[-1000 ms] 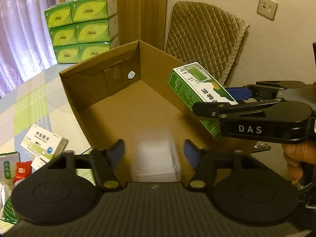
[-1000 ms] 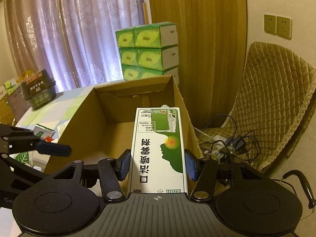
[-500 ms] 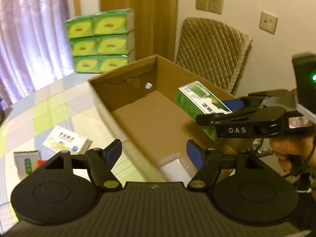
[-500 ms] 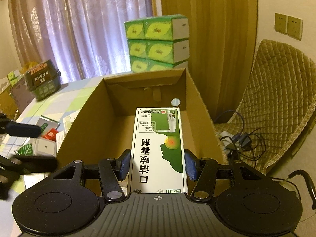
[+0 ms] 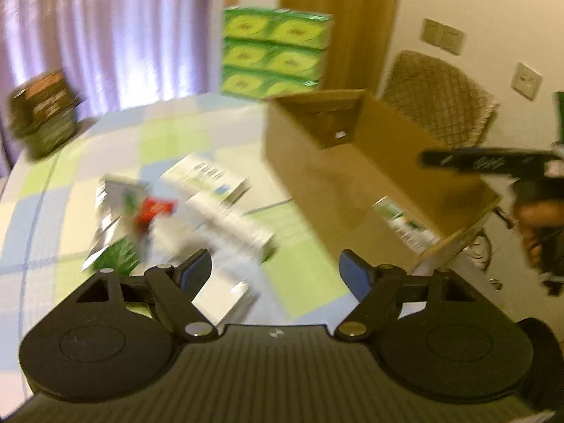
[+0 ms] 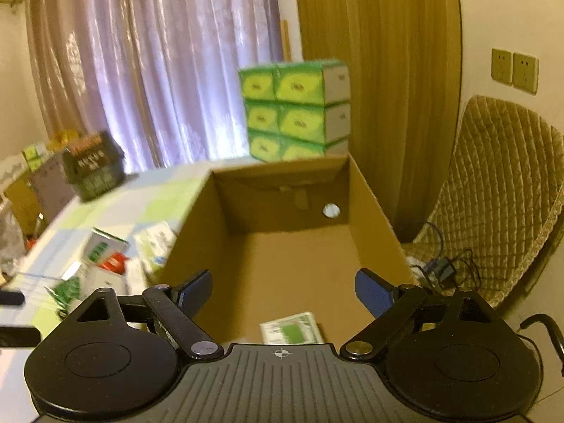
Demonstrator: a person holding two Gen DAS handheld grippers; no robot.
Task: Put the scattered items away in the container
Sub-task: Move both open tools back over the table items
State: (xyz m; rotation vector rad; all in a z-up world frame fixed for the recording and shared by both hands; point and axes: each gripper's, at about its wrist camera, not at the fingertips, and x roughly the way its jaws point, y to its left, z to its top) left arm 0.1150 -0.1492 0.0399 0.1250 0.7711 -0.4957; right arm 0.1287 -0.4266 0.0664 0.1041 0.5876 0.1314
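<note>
One green-and-white carton (image 6: pixel 292 332) is seen lying inside the cardboard box (image 6: pixel 370 208). Both the right claw (image 6: pixel 283 290) and left claw (image 5: pixel 275 269) are released and empty. Several cartons (image 5: pixel 208 179) are left scattered on the counter (image 5: pixel 63 162), so much is judged undone.

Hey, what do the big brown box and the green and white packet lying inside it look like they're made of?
The big brown box looks like corrugated cardboard: matte tan walls, folded flaps and a punched round hole in the far wall. The green and white packet on its floor looks like thin printed paperboard with a smooth, possibly slightly glossy face; its flat sides and crisp edges suggest that, though blur leaves the finish uncertain.
</note>
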